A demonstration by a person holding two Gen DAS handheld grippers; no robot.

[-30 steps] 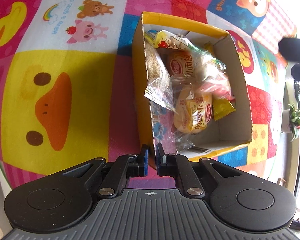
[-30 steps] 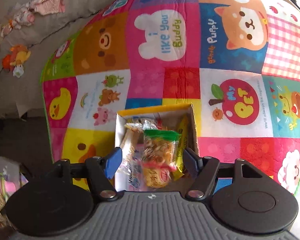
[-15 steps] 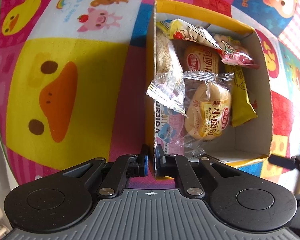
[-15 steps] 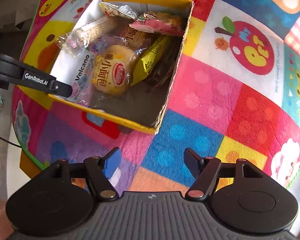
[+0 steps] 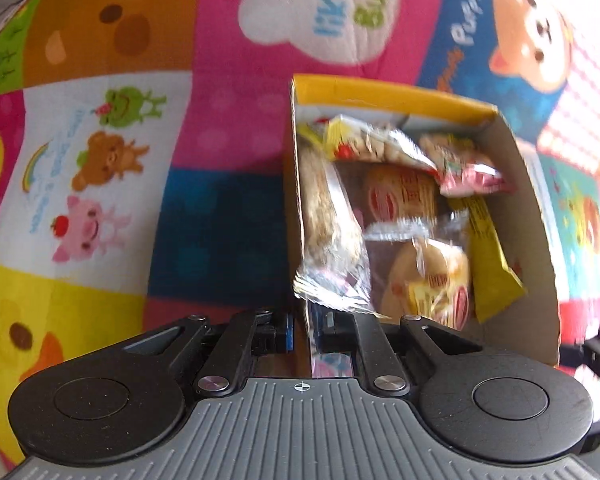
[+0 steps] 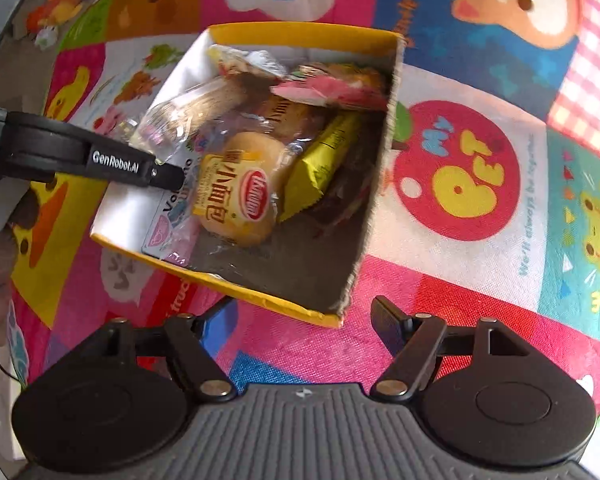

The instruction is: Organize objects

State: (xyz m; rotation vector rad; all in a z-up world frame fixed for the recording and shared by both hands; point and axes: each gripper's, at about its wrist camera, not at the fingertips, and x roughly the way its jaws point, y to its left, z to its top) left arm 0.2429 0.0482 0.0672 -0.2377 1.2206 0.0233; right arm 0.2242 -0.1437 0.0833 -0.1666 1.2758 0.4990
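A colourful patchwork play mat and some things past its far left edge

The play mat is made of bright squares with cartoon pictures. A white bear panel with the words "like you Buddy" lies toward the far edge, and beside it to the right is an orange puppy panel on blue. A red apple panel says "My Pet". On the left side there is a white panel with a frog, a bear and a pig, and a yellow duck face nearer the near left corner. Beyond the far left corner a small orange toy lies on a grey surface, blurred.
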